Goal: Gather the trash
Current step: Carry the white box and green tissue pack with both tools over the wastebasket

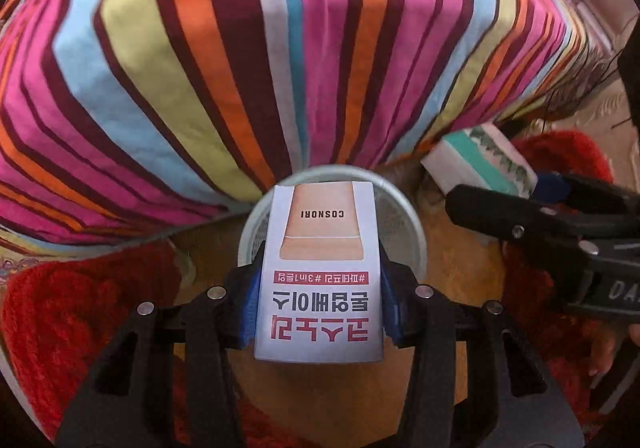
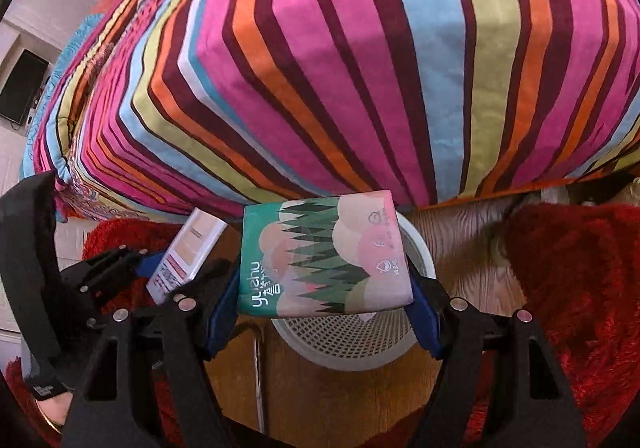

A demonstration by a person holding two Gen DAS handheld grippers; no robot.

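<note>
I am at the drop-off step. My left gripper [image 1: 318, 304] is clamped on a tall white cardboard cosmetics box [image 1: 320, 276], held above a round white mesh wastebasket [image 1: 400, 220] on the wooden floor beside a striped bed [image 1: 240, 48]. My right gripper [image 2: 324, 300] is clamped on a green and pink forest-print tissue pack [image 2: 324, 256], also above the basket. Next, I judge, each pair of jaws must part with its item over the rim.

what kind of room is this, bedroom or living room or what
Most likely a bedroom at home. A bed under a striped bedspread fills most of both views, red shaggy rugs lie on the wood floor, and a white mesh wastebasket stands at the bedside.
</note>
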